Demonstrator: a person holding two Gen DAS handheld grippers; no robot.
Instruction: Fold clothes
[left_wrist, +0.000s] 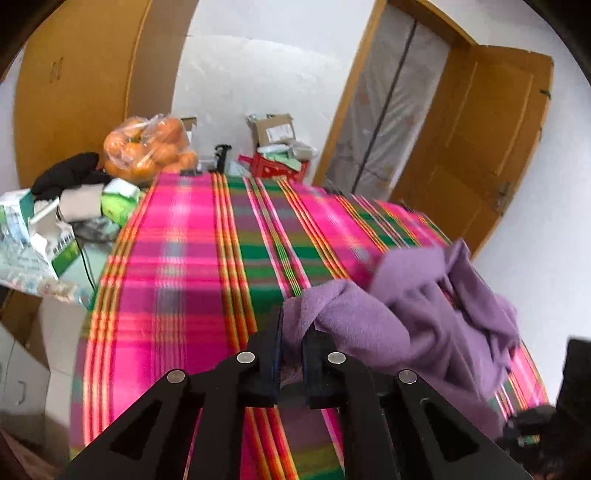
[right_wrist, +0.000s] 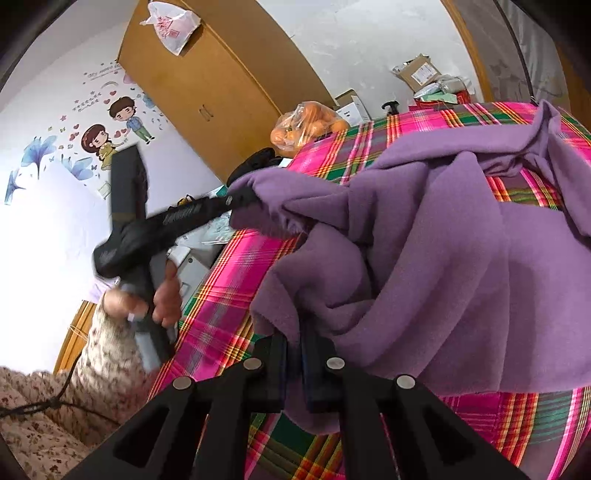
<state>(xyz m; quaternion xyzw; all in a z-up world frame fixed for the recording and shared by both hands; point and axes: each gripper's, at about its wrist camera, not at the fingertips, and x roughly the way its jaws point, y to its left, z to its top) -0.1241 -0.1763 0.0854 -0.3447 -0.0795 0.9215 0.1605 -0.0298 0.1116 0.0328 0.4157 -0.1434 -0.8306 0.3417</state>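
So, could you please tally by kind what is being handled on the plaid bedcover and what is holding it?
Crumpled purple fleece garment: 1
Black hand-held gripper: 2, left hand-held gripper and right hand-held gripper, both clamped on it
Pink-and-green plaid bedcover: 1
Total: 4

White walls (left_wrist: 240, 74), wooden wardrobe (right_wrist: 221, 92)

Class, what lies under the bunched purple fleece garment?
The pink-and-green plaid blanket shows around and beneath the purple fleece garment. Whatever lies under its bulk is covered.
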